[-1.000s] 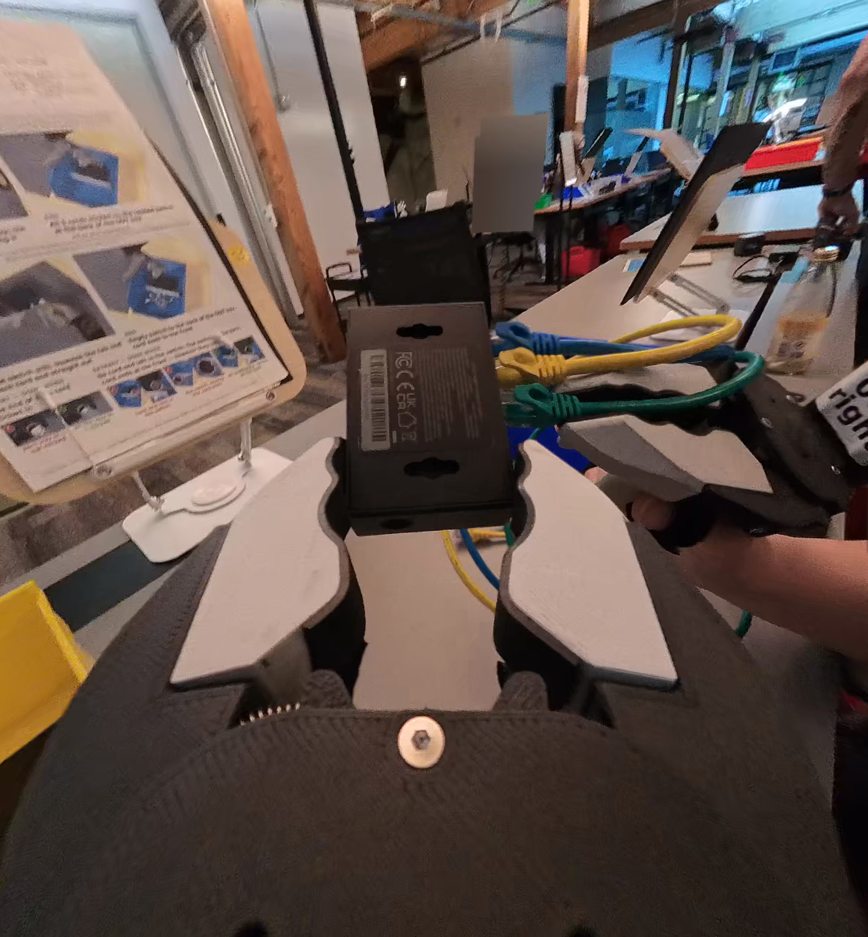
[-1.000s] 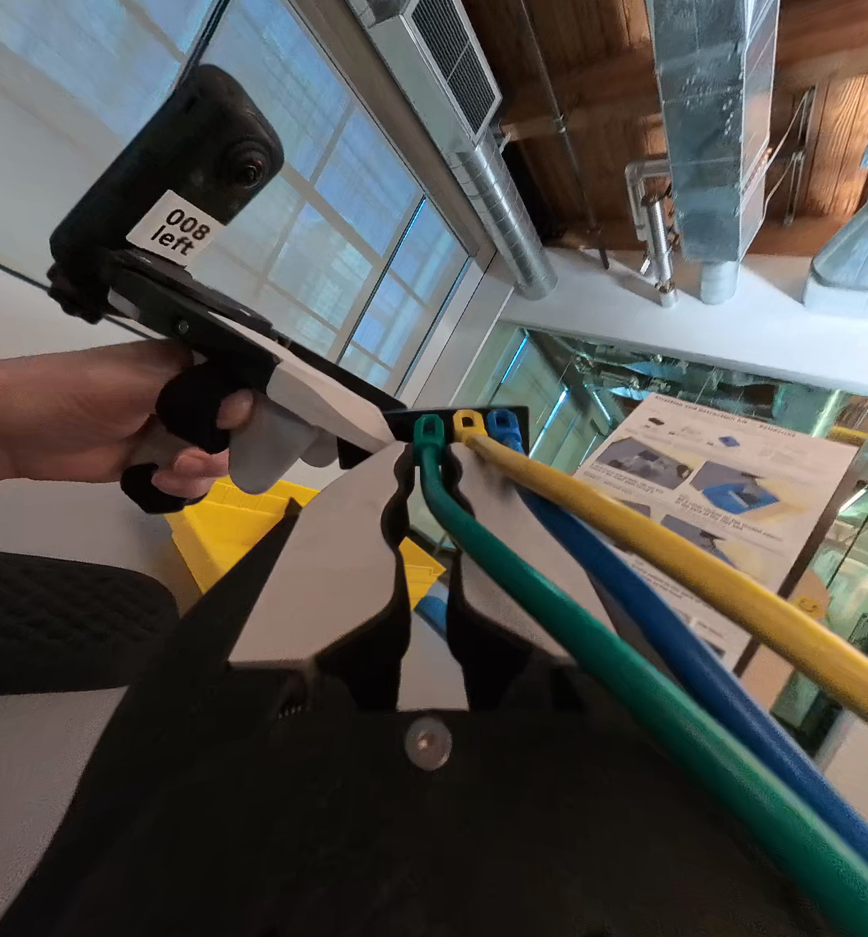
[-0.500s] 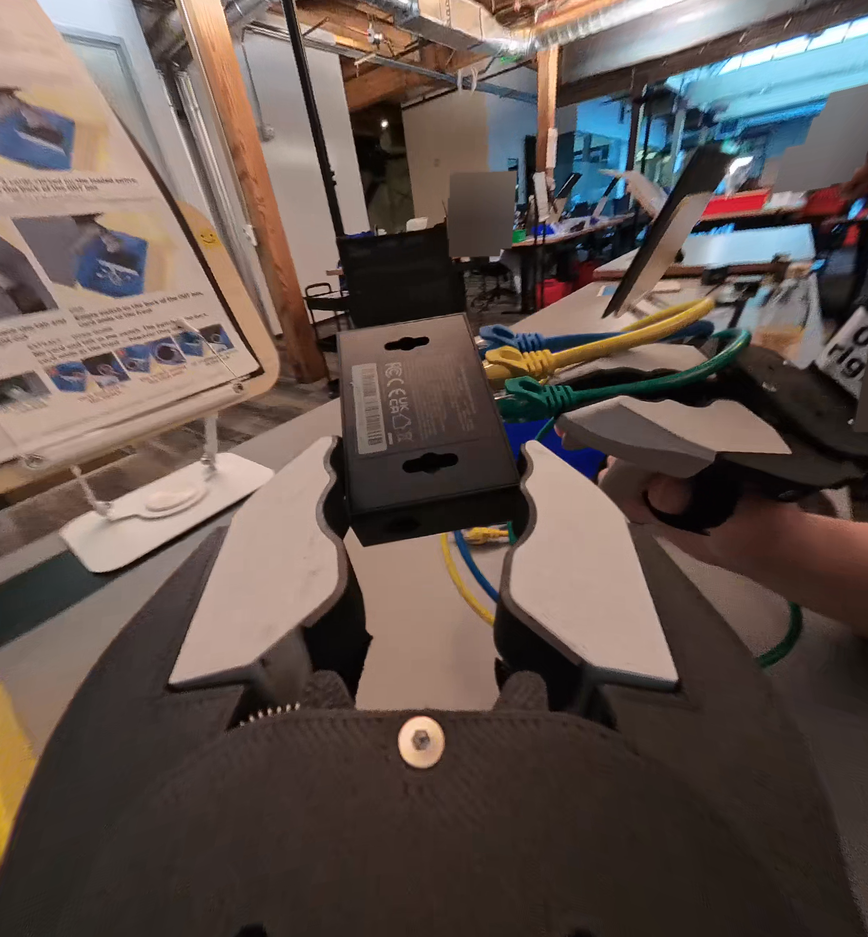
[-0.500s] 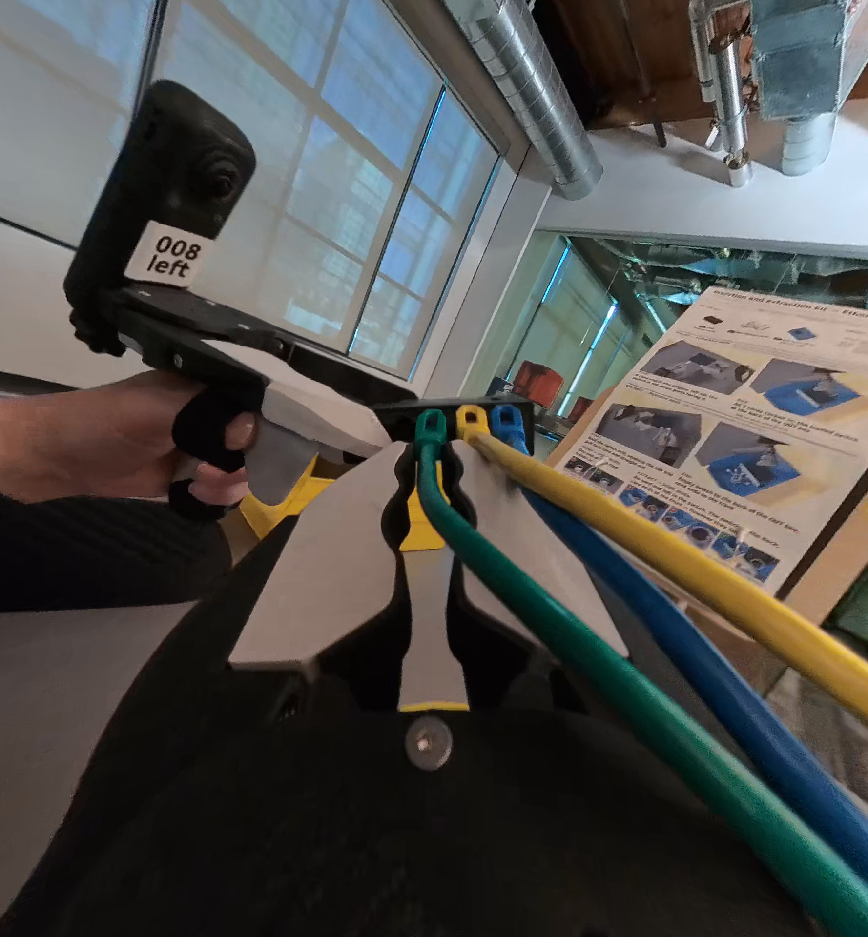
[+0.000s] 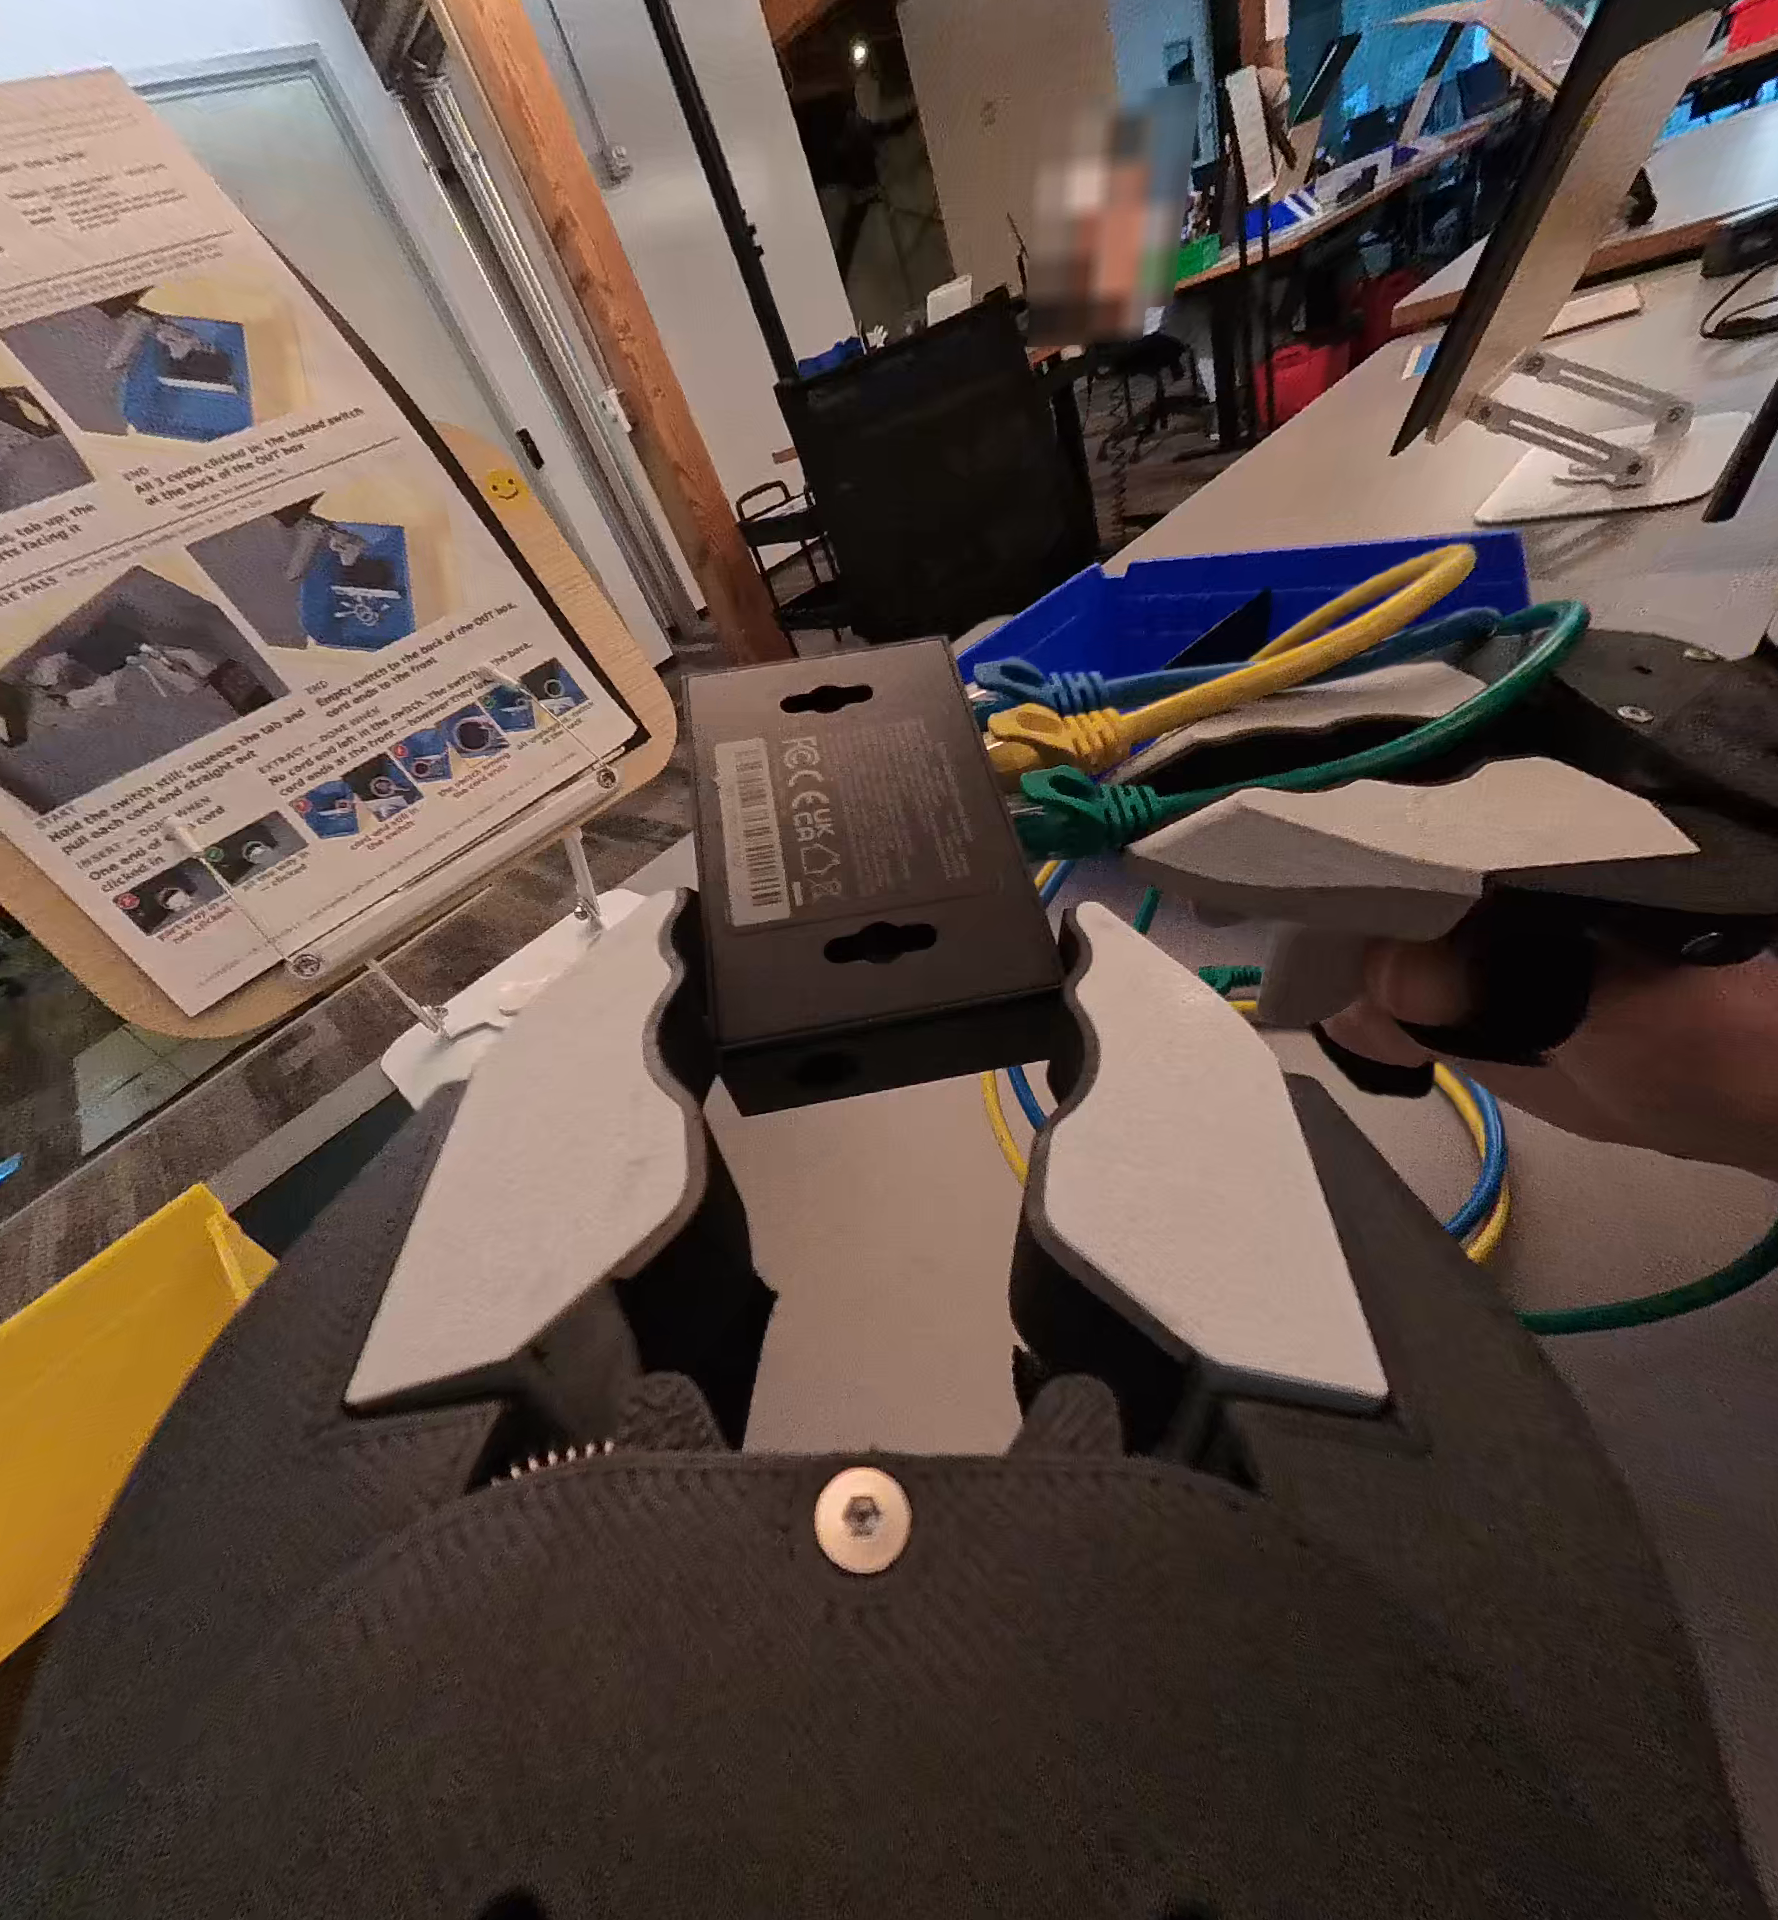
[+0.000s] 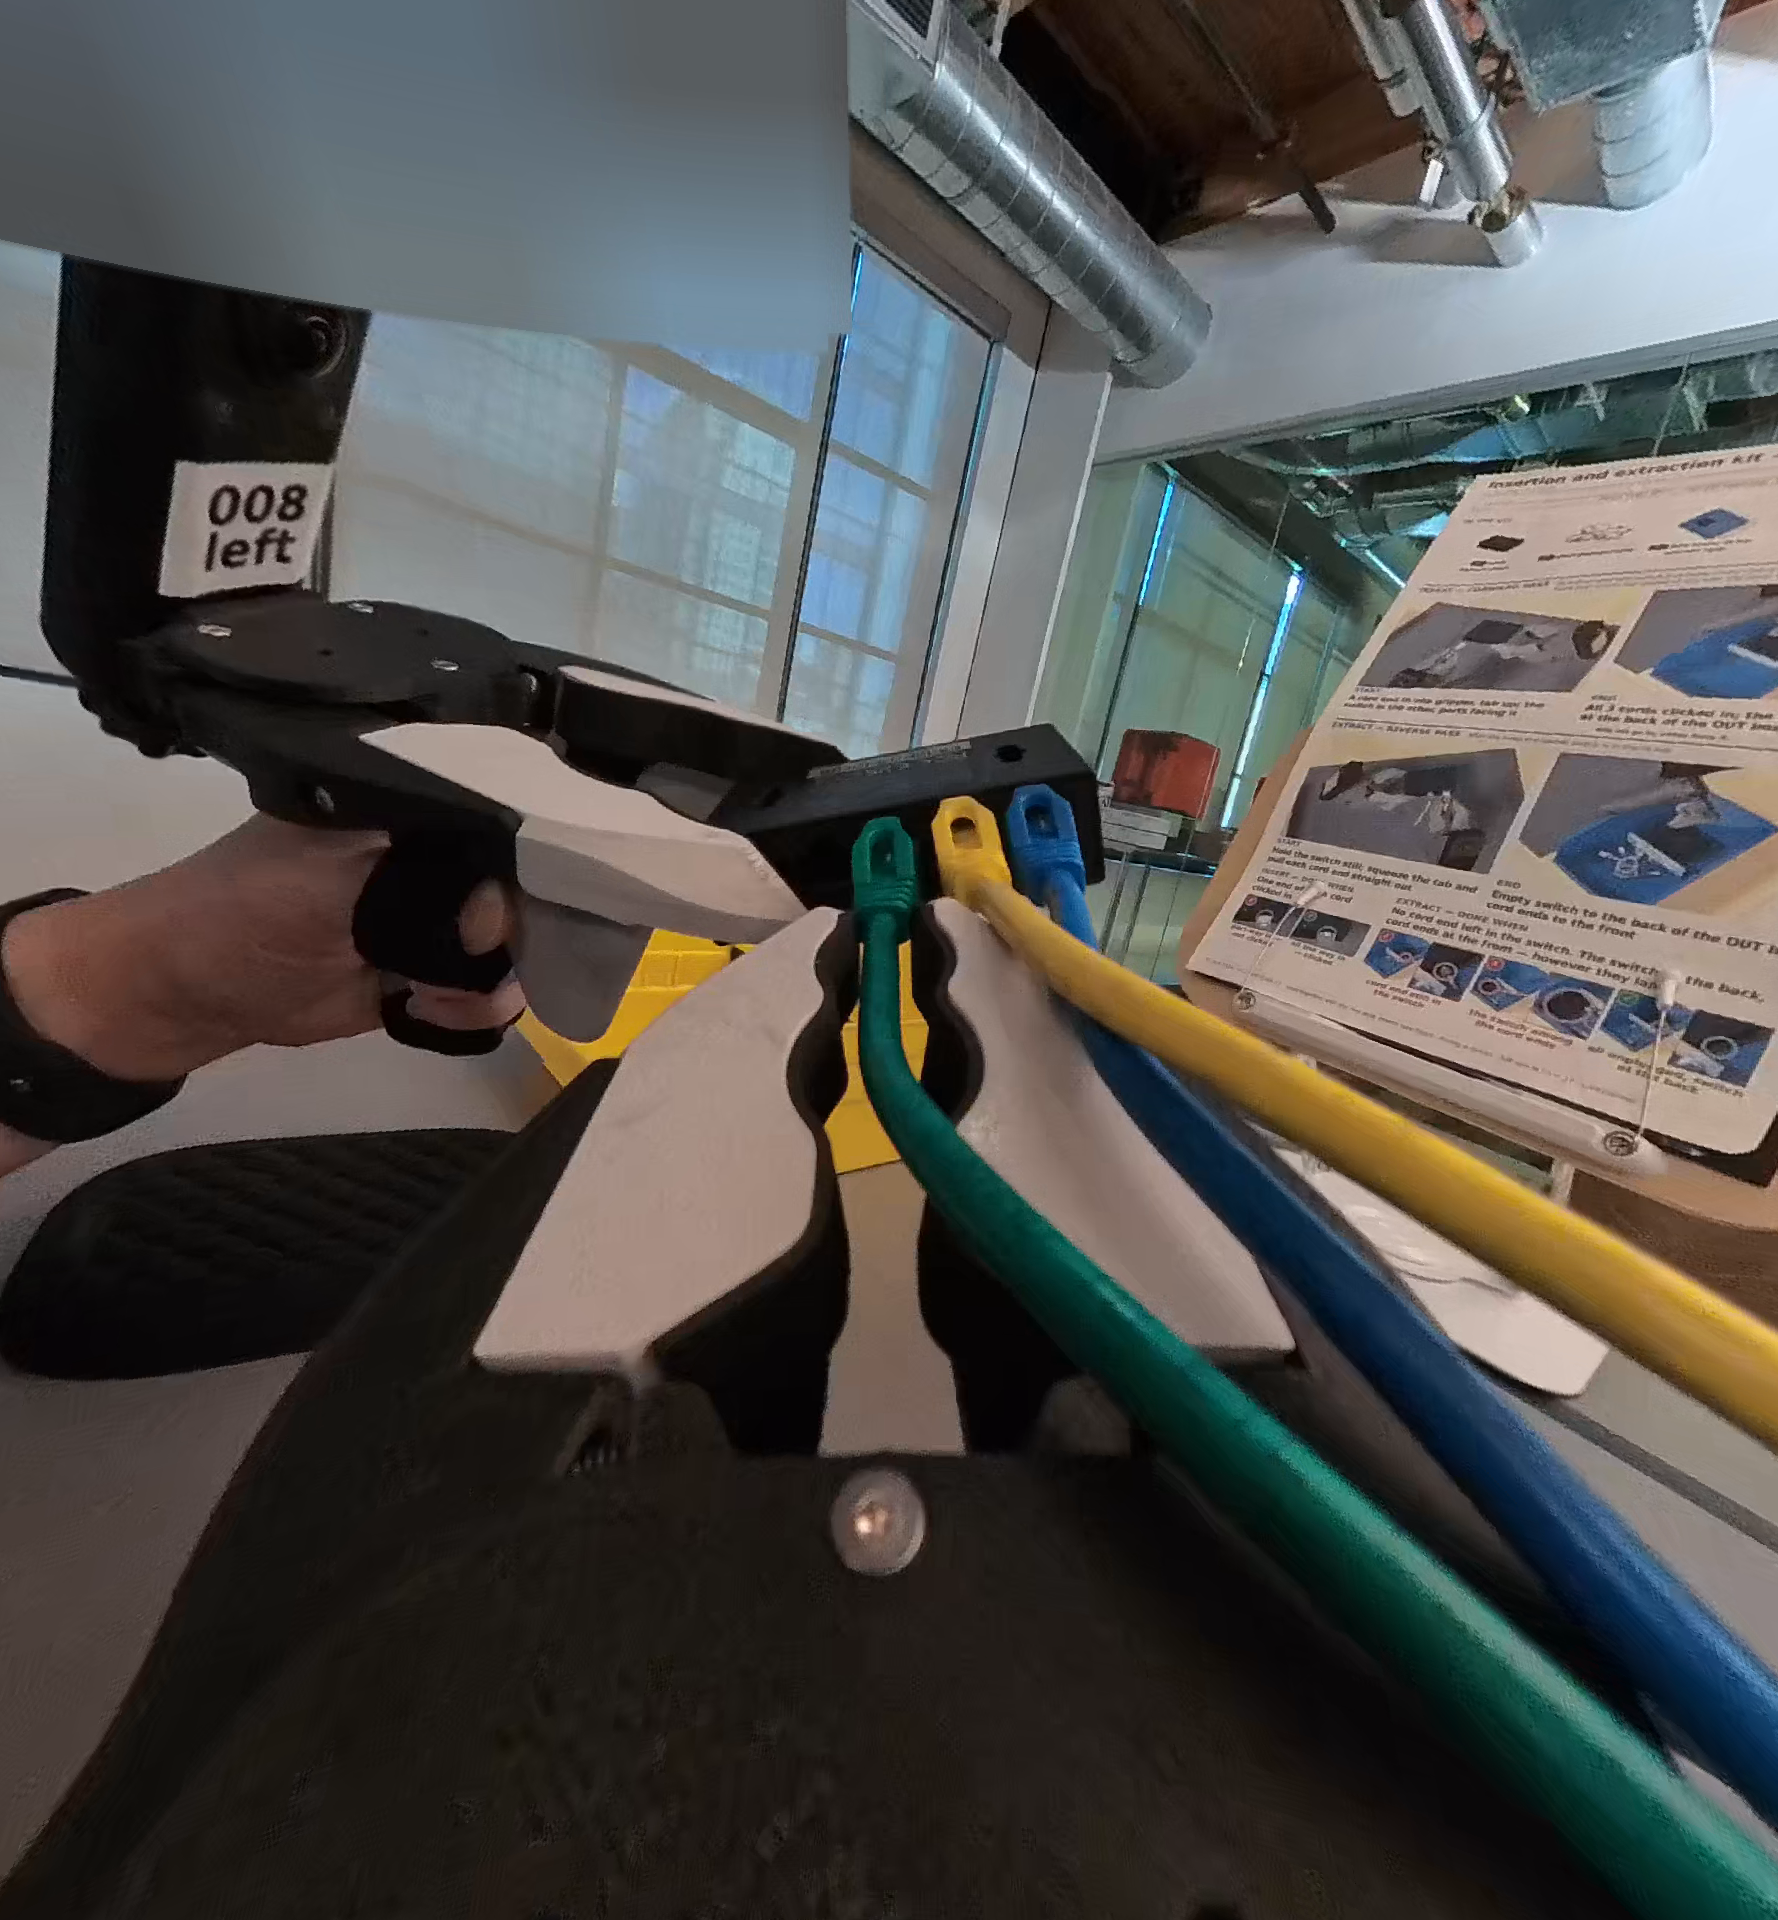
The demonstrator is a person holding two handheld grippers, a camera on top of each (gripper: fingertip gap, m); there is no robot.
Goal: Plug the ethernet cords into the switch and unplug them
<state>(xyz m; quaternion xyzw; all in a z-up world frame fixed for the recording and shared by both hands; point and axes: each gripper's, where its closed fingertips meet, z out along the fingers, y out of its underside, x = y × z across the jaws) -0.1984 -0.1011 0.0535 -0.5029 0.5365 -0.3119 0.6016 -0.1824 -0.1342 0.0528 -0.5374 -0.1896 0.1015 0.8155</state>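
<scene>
Left wrist view: our left claw (image 5: 869, 997) pinched the black switch (image 5: 854, 852) above the counter (image 5: 864, 1278). Green (image 6: 880, 883), yellow (image 6: 968, 852) and blue (image 6: 1046, 842) cords sat plugged in; our right claw (image 6: 885, 925) gripped the green cord just behind its plug.

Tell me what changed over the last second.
Both hands lowered the switch toward the table; the blue bin came into view behind it. No grip changed: left gripper still clamps the switch, right gripper still pinches the green cord. All three cords stay plugged.
</scene>
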